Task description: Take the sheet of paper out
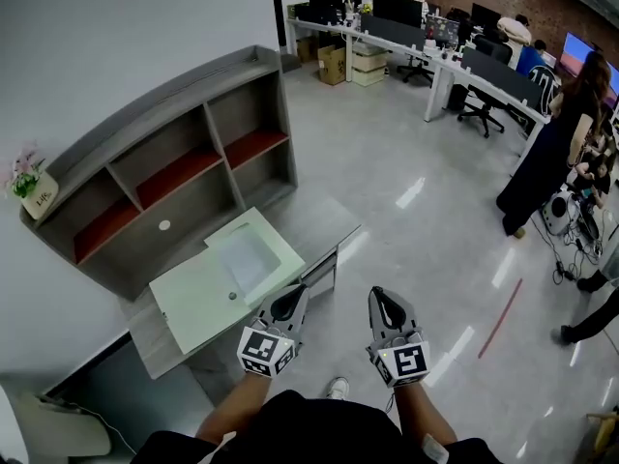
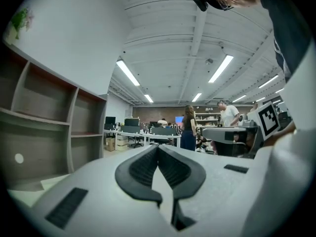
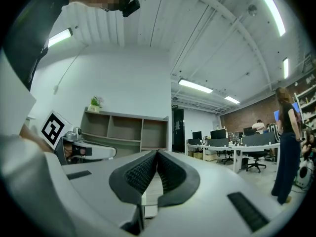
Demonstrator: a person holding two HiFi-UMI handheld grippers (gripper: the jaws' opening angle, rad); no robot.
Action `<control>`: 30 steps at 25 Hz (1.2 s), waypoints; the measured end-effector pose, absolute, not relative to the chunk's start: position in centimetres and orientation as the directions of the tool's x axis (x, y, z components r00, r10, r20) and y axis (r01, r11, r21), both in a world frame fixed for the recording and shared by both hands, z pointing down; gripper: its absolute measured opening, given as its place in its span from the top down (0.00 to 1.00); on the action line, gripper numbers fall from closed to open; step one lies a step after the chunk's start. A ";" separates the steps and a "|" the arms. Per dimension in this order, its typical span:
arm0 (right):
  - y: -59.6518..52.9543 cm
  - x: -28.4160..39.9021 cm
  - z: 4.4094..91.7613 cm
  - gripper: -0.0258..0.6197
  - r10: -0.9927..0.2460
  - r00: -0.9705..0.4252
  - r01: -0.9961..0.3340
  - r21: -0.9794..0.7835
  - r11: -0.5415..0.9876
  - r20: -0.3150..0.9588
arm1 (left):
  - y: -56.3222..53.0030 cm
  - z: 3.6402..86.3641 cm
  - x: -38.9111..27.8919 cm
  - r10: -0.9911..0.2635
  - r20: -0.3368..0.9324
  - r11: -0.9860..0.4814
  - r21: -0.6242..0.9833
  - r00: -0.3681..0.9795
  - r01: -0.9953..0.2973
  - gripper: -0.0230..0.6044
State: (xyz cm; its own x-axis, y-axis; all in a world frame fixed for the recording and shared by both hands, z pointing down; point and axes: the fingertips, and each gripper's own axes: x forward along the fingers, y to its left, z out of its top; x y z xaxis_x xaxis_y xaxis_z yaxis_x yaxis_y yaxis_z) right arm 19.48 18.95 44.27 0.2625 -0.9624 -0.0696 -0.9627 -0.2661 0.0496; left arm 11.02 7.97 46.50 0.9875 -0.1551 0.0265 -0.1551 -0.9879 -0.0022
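Note:
A pale whitish sheet lies on a light green pad on the grey desk, below the shelf unit. My left gripper hovers just off the desk's near corner, jaws shut with nothing between them. My right gripper hangs beside it over the floor, also shut and empty. In the left gripper view the shut jaws point level into the office. In the right gripper view the shut jaws point level too, with the shelf unit behind them. I cannot see the sheet in either gripper view.
A grey shelf unit with red inner boards stands on the desk against the white wall, with a small potted plant on top. Office desks with monitors and people fill the far right. Glossy floor lies between.

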 end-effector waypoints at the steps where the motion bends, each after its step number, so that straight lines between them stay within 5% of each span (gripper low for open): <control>1: 18.6 19.7 44.5 0.93 -0.964 0.254 -0.965 0.044 -0.257 -0.075 | 7.7 46.6 11.0 -0.169 0.027 -0.986 0.000 0.985 -0.169 0.95; 30: -6.4 16.8 43.7 0.93 -0.998 -0.050 -0.988 0.145 0.045 -0.032 | -13.2 48.4 6.8 -0.406 0.036 -0.910 0.081 0.913 -0.407 0.95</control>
State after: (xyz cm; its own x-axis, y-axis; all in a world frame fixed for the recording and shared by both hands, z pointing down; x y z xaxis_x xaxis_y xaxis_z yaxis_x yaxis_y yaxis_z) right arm 16.80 -6.37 43.73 -0.0501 -0.9982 -0.0316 -0.9884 0.0450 0.1453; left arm 6.80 -13.19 48.39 0.9133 -0.4056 0.0360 -0.4072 -0.9097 0.0811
